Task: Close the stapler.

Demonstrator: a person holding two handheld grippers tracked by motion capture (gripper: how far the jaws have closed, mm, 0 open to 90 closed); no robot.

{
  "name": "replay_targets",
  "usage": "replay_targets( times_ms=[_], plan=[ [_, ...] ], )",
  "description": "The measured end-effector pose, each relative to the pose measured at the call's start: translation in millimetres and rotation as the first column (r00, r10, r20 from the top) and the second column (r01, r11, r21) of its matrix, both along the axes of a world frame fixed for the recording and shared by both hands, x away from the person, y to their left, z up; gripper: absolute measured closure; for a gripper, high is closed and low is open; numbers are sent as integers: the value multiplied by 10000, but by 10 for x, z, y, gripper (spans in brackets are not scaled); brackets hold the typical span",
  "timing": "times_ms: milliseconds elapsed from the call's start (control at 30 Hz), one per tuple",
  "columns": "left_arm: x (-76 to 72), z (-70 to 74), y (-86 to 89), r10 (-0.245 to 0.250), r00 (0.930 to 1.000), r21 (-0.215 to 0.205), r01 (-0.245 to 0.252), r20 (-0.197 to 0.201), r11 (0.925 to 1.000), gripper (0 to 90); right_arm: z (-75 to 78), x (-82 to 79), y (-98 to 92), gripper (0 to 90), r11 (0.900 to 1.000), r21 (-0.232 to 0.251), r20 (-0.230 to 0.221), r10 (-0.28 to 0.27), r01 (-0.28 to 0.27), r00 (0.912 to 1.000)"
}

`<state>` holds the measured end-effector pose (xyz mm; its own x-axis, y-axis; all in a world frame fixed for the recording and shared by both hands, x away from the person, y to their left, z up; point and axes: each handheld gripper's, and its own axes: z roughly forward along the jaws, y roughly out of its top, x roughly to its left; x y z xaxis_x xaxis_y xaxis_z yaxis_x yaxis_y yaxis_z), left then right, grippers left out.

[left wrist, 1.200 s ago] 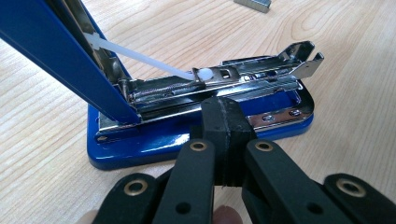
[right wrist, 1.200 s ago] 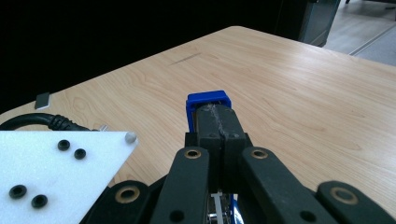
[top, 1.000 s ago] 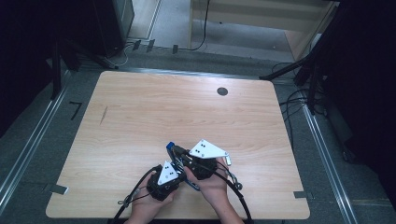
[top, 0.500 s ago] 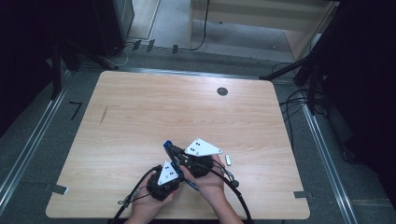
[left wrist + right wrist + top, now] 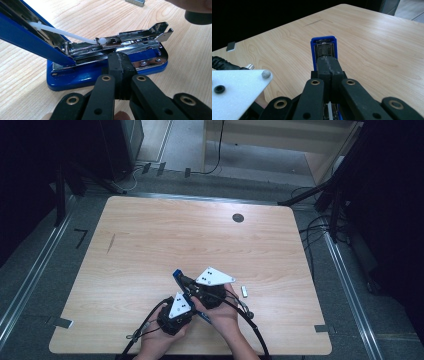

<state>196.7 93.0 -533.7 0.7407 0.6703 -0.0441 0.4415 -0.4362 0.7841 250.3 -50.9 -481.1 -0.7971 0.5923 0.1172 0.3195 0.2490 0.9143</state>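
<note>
A blue stapler (image 5: 105, 72) lies hinged open on the wooden table near its front edge. Its base and chrome magazine (image 5: 140, 42) rest flat, and the lid (image 5: 323, 43) is tilted up, with a white pusher rod (image 5: 67, 33) running along inside it. My left gripper (image 5: 120, 63) is shut, pads together against the side of the base. My right gripper (image 5: 329, 66) is shut too and lies along the inner face of the raised lid. In the high view the left gripper (image 5: 196, 312) and the right gripper (image 5: 189, 281) are close together, each in a hand.
A small grey strip of staples (image 5: 244, 291) lies loose on the table just right of the hands. A dark round grommet (image 5: 238, 218) sits near the far edge. Cables trail from both grippers toward the front edge. The table (image 5: 150, 245) stretches bare beyond the hands.
My right gripper and the tip of the raised lid have shifted slightly to the left. The left gripper has stayed where it was.
</note>
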Motion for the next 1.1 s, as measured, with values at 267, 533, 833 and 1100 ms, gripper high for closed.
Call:
replay_targets(
  times_ms=[267, 533, 833, 1100],
  plan=[
    [1, 1, 2, -18, 10000, 1, 18, -22, 10000, 900, -50, 41, 21, 900, 9999, -76, -206, 123, -124, 9997],
    [0, 1, 2, -17, 10000, 19, 17, -8, 10000, 900, -54, 67, 11, 900, 9998, 70, -443, 213, -210, 9988],
    [3, 1, 4, -6, 10000, 11, 6, -15, 10000, 900, -105, 106, 41, 900, 9997, -61, -800, 215, -221, 9966],
    [2, 1, 2, -14, 10000, -23, 14, -50, 10000, 900, -146, 144, 67, 900, 9991, -333, -1061, 216, -252, 9941]
  ],
)
